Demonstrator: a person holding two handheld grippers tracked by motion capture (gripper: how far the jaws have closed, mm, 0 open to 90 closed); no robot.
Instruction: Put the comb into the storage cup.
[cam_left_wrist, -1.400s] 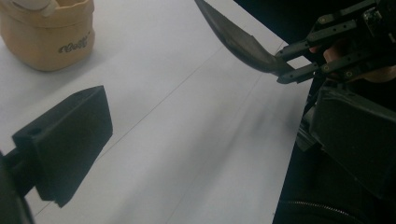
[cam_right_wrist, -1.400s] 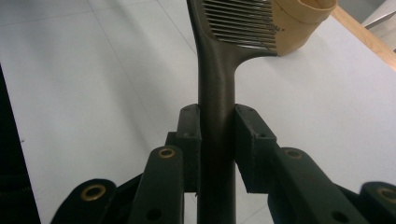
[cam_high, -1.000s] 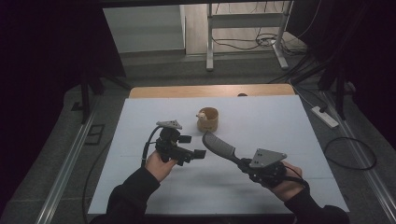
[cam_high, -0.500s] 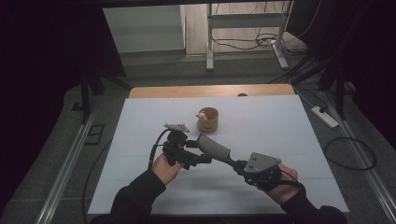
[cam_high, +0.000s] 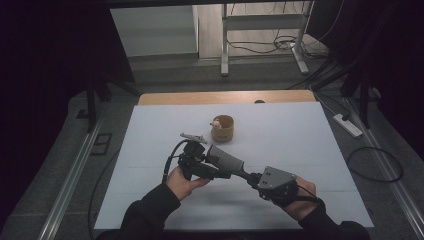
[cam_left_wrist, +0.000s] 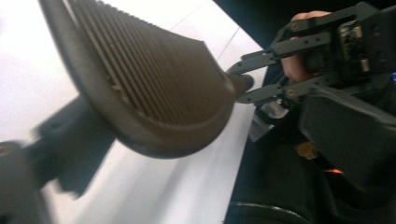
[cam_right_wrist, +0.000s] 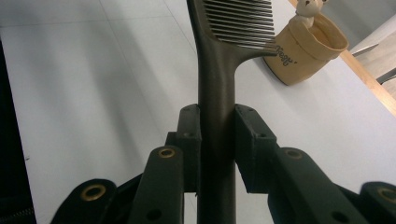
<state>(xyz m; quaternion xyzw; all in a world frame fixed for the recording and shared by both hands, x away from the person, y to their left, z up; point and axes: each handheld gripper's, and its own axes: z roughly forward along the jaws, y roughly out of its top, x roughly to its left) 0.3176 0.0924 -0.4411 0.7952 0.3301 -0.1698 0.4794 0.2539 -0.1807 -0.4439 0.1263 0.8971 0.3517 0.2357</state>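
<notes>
A dark comb with a ribbed, toothed head is held up over the white table. My right gripper is shut on its handle, jaws pressed on both sides. My left gripper has come in from the left to the comb's head. Its jaws have just been closing with the head at them, and no pad visibly presses on it. In the left gripper view the right gripper grips the handle's neck. A tan cup stands behind the comb.
The cup carries a small figure on its rim and lettering on its side. A wooden strip runs along the table's far edge. A power strip and cables lie on the floor at the right.
Both hands have drawn together near the table's middle front. The left gripper moved right to the comb's head, and the comb now points more to the left.
</notes>
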